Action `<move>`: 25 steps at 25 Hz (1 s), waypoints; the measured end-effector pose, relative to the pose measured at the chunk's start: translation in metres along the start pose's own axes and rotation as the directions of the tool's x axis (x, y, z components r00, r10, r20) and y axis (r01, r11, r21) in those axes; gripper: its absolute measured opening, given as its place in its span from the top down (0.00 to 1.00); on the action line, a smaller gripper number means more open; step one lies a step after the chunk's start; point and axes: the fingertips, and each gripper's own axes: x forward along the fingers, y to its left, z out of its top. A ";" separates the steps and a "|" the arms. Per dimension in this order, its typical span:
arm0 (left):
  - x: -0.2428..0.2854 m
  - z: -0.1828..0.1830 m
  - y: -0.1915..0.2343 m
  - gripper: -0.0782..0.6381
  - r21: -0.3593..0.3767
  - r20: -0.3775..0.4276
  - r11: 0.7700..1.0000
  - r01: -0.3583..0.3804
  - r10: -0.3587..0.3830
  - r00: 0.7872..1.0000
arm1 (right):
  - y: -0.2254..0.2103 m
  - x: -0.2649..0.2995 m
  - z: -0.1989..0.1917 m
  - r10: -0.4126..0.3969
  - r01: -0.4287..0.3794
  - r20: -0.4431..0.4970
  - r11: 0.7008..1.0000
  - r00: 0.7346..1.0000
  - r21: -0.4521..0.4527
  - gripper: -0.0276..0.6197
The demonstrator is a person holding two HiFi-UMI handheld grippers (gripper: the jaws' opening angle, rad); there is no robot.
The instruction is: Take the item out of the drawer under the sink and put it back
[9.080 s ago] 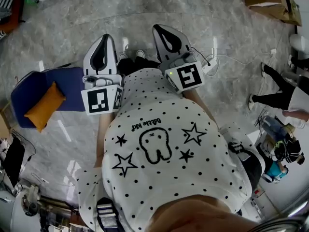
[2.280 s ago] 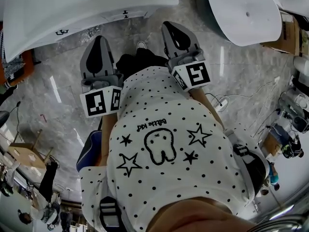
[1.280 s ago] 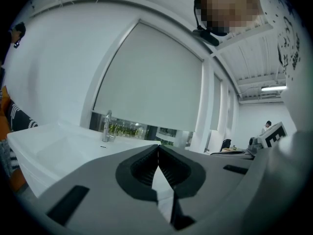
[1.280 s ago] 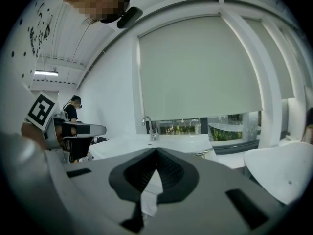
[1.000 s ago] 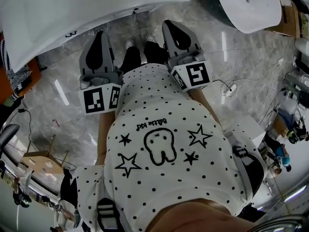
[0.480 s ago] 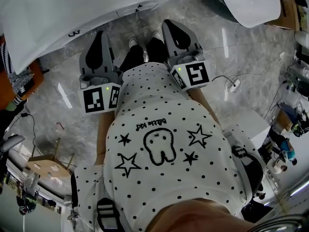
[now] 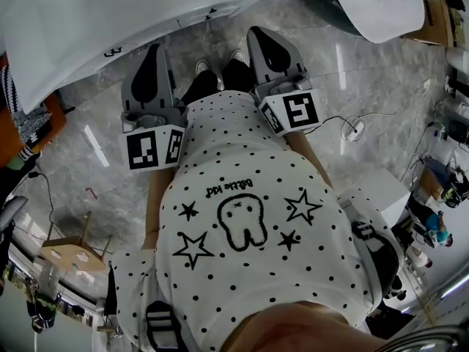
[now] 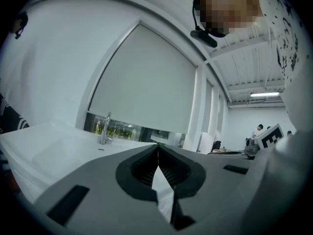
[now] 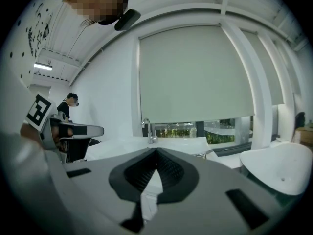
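I stand facing a white sink unit (image 7: 110, 13); its faucet (image 8: 104, 129) shows in the left gripper view, and the faucet (image 9: 148, 130) also shows in the right gripper view. No drawer and no item show in any view. Both grippers are held at chest height, pointing level toward the sink. My left gripper (image 7: 152, 53) is shut, its tips meeting with nothing between them (image 8: 157, 146). My right gripper (image 7: 258, 35) is likewise shut and empty (image 9: 156, 151). The two are side by side, apart from the sink's front edge.
A second white basin (image 7: 374, 6) stands at the right and bulges into the right gripper view (image 9: 279, 168). Grey marble floor (image 7: 95, 145) lies below, with a cable and socket (image 7: 353, 130) at the right and a wooden stool (image 7: 69, 251) at the left. People stand far off.
Since the earliest frame I have turned from open floor with a blue seat to the white sink unit. Over the last second the grippers barely moved and stayed shut.
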 end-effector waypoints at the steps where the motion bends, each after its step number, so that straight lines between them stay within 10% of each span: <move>1: -0.001 0.000 0.000 0.88 0.002 0.001 1.000 -0.002 0.002 1.000 | 0.000 0.000 0.001 0.001 -0.001 0.003 1.000 1.000 0.000 0.94; 25: -0.001 -0.010 -0.003 0.88 -0.021 -0.043 1.000 0.011 -0.012 0.999 | 0.006 0.009 -0.021 0.033 -0.035 -0.055 0.999 0.998 -0.033 0.94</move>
